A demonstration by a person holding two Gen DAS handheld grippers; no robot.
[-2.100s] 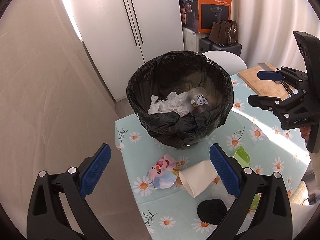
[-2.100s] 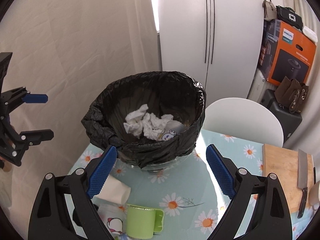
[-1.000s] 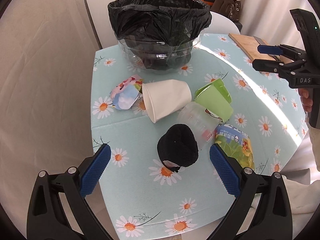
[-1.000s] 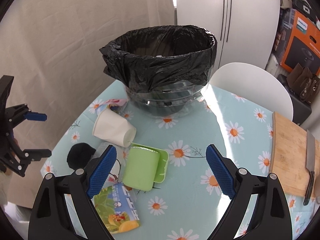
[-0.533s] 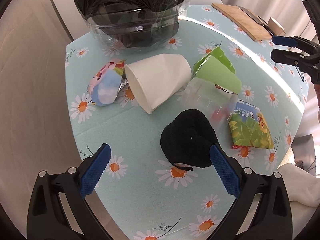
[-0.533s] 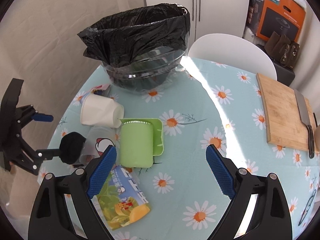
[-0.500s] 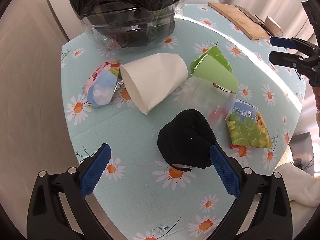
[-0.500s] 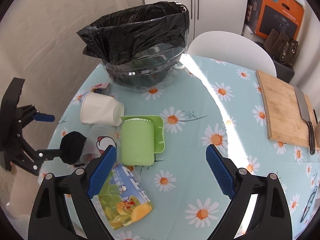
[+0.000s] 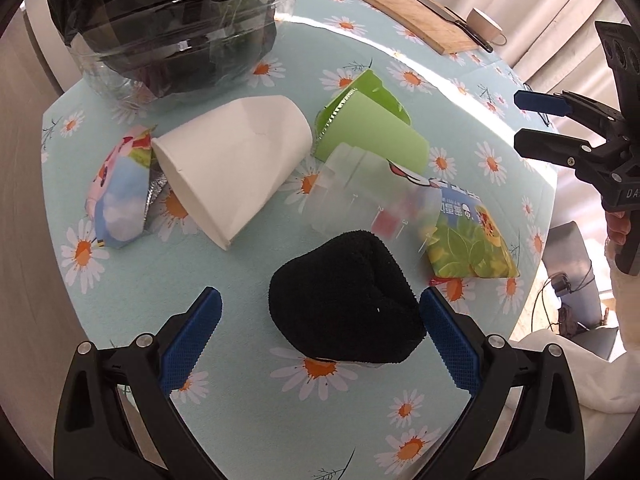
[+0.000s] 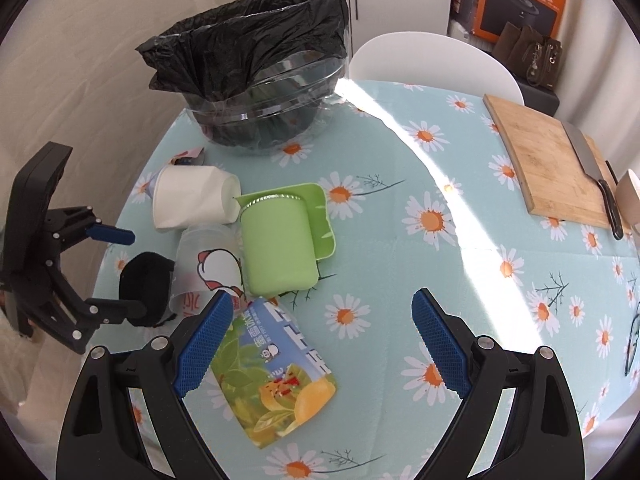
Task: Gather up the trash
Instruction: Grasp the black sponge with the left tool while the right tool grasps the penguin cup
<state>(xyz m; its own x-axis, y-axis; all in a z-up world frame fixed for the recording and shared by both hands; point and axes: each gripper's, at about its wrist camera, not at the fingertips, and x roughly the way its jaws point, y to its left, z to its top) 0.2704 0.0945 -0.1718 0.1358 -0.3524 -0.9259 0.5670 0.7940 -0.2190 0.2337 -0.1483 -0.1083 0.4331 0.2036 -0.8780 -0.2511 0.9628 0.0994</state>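
Note:
Trash lies on the daisy tablecloth [image 10: 400, 208]: a black cloth ball [image 9: 344, 300], a white paper cup [image 9: 232, 168] on its side, a green plastic cup [image 9: 368, 132], a clear plastic cup [image 9: 368, 196], a green juice carton [image 9: 468, 240] and a colourful wrapper [image 9: 120, 192]. The bin with a black bag [image 10: 260, 72] stands at the far side. My left gripper [image 9: 319, 295] is open, its fingers either side of the black ball [image 10: 146, 288], not touching it. My right gripper [image 10: 322, 298] is open above the table, its left finger over the carton [image 10: 272, 372].
A wooden cutting board [image 10: 548, 160] with a knife [image 10: 592, 172] lies at the far right, a small white cup [image 9: 484, 24] beside it. A white chair [image 10: 432, 60] stands behind the table. The table edge runs close under both grippers.
Both grippers came down from over the bin toward the table. The left one moved in until the black ball sits between its open fingers; the right one lowered over the carton.

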